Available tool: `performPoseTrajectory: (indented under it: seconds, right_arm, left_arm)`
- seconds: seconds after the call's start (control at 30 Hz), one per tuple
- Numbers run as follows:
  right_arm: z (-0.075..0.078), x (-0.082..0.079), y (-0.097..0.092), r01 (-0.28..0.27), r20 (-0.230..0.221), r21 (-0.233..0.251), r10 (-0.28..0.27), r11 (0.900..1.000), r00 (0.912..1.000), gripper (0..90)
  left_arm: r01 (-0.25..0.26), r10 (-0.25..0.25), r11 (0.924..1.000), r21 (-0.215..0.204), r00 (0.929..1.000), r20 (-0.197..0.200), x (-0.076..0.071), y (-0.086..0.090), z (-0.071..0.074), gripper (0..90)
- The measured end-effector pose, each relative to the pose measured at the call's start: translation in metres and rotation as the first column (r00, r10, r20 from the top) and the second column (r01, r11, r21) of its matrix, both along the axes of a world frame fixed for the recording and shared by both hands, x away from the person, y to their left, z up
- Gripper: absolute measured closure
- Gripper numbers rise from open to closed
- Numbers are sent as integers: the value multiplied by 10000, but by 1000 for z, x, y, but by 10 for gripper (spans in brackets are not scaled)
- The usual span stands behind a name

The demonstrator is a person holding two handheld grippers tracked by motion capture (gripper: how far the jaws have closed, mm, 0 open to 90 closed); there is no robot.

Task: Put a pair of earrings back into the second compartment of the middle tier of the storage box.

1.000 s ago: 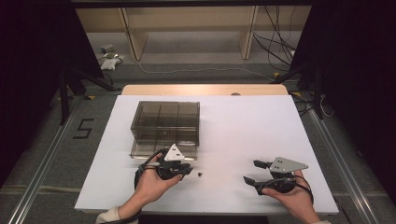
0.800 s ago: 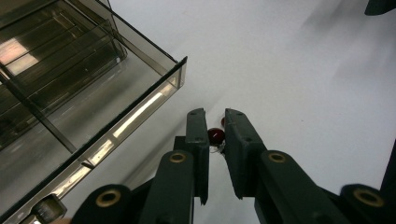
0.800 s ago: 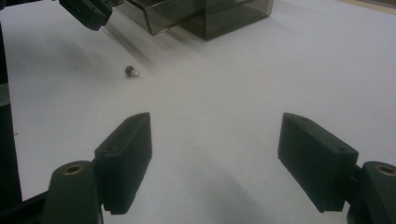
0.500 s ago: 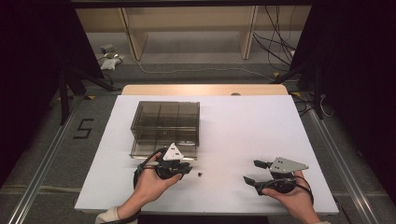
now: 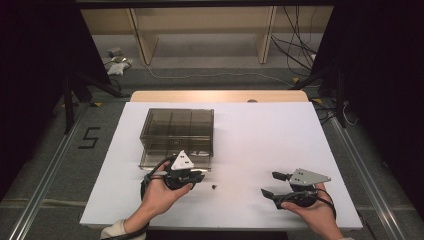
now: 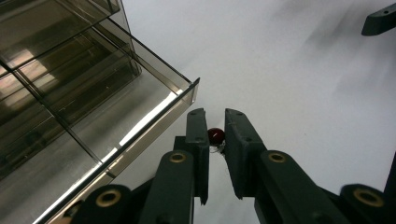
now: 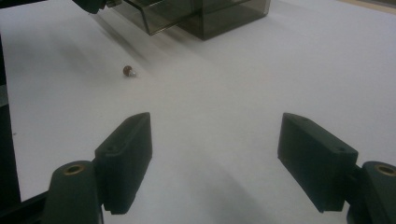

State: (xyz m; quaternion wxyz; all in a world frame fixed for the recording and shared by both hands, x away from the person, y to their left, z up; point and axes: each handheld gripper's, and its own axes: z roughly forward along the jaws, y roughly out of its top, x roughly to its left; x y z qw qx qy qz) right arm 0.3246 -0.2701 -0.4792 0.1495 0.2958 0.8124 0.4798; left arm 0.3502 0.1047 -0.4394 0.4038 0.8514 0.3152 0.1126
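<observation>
Nothing has shifted since the earlier frames: both hands hold their places beside the smoky organiser box (image 5: 179, 135), whose lower drawer (image 6: 135, 114) stands pulled out toward the person. At the drawer's front corner, the left gripper (image 6: 215, 122) has its jaws drawn close together on a small dark-red bead (image 6: 215, 136), which sits between the pads just off the drawer's lip, above the white table (image 5: 260, 135). I judge the step in hand to be carrying this bead to the drawer; the next move calls for a short lift over the clear front wall, then parting the jaws above a compartment. That wall is what stands in the way, and a small round bead could slip or roll on release. A second bead (image 5: 214, 187) lies on the table in front of the box, near the left gripper. Well to the box's right, the right gripper (image 5: 274, 184) rests with its jaws wide apart and empty.
</observation>
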Motion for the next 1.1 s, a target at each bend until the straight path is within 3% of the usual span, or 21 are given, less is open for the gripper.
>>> performPoseTrajectory:
  seconds: [0.53,1.1]
  right_arm:
    - [0,0,-1,41,-2,5,-41,10000,10000,273]
    - [0,0,-1,55,-27,-59,-55,10000,10000,273]
  left_arm:
    - [-171,171,9998,35,9999,-7,2,3,2,798]
    - [-539,540,9983,-213,9985,76,6,15,9,798]
